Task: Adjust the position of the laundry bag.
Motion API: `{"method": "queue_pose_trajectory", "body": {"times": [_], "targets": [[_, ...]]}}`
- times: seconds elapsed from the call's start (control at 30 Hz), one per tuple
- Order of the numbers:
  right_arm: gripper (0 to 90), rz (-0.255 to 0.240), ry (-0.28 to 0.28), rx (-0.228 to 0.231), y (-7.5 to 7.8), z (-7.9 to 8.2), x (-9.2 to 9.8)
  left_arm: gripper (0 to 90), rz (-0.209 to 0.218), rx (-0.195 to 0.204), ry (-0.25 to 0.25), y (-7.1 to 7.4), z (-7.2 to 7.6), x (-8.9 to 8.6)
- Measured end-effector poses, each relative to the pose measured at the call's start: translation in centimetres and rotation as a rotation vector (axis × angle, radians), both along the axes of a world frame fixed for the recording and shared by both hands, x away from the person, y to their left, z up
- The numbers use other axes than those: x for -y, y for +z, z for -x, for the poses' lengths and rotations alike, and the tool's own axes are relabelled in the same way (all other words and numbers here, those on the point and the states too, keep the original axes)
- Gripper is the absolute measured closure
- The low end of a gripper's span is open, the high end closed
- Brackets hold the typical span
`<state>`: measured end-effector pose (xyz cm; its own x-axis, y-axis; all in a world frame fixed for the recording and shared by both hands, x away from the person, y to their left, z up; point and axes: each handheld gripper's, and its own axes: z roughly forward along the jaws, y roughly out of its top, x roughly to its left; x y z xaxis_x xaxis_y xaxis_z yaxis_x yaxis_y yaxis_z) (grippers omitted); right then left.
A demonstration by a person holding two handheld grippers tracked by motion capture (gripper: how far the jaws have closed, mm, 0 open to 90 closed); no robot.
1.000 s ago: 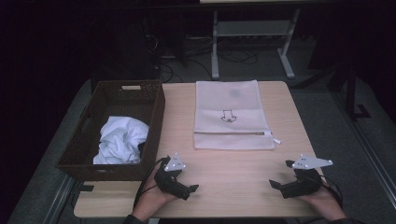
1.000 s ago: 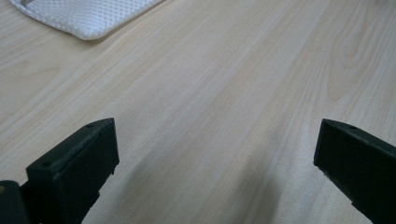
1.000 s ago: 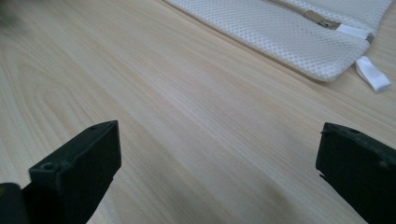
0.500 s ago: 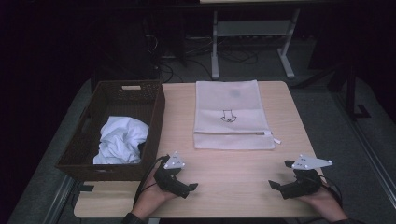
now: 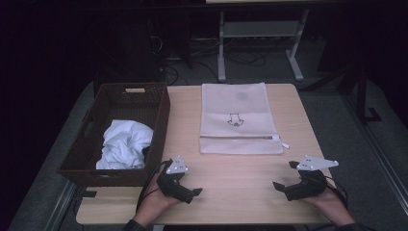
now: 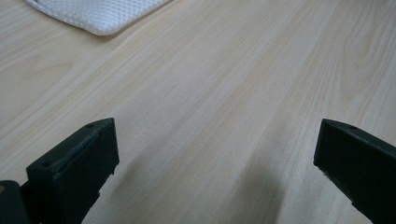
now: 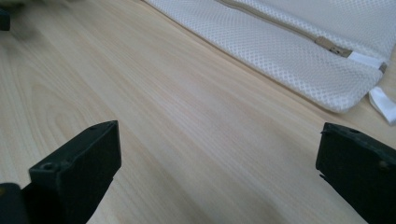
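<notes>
Two grippers rest low over the near edge of the table point(image 5: 250, 192), one in each of the person's hands, and both stand wide open with nothing between their jaws.

The left gripper point(image 5: 188, 192) sits at the near left, its jaws pointing toward the table's middle. In the left gripper view its two black jaws are spread far apart, bare wood showing across the whole gap. Ahead of the jaws and off to their left, a rounded corner of the mesh bag point(image 6: 93, 14) lies flat on the wood, well apart from the tips. Just behind and beside this gripper stands the basket point(image 5: 161, 125), dark brown and woven, with a crumpled white cloth point(image 5: 122, 144) lying in its near end.

The right gripper point(image 5: 284, 185) sits at the near right, a grey plate on top, its jaws turned inward toward the left gripper. In the right gripper view its jaws are likewise spread wide over bare wood. Ahead of them and to their right the bag's zipped edge runs across, the metal zip pull point(image 7: 332, 46) at the end of the seam and a small white tag point(image 7: 384, 106) sticking out past the corner. The bag lies clear of both jaws, untouched.

From the high view the bag point(image 5: 238, 120) lies flat in the table's middle, beyond both grippers, a small dark drawing on its face.
</notes>
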<state>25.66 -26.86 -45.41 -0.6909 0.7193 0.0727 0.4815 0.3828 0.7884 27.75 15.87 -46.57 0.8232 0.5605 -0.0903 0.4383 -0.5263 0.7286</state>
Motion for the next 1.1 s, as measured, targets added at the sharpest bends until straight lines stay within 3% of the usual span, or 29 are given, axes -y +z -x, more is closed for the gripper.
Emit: {"method": "queue_pose_trajectory", "body": {"times": [0.53,1.1], "targets": [[0.0,-0.008,-0.006,0.037,0.8,-1.2,-0.3,0.0,-0.004,0.023,-0.002,0.4,0.4,0.2],[0.0,-0.033,-0.010,0.043,1.2,-2.9,-0.8,0.0,-0.006,0.025,-0.004,0.5,0.4,0.3]]}}
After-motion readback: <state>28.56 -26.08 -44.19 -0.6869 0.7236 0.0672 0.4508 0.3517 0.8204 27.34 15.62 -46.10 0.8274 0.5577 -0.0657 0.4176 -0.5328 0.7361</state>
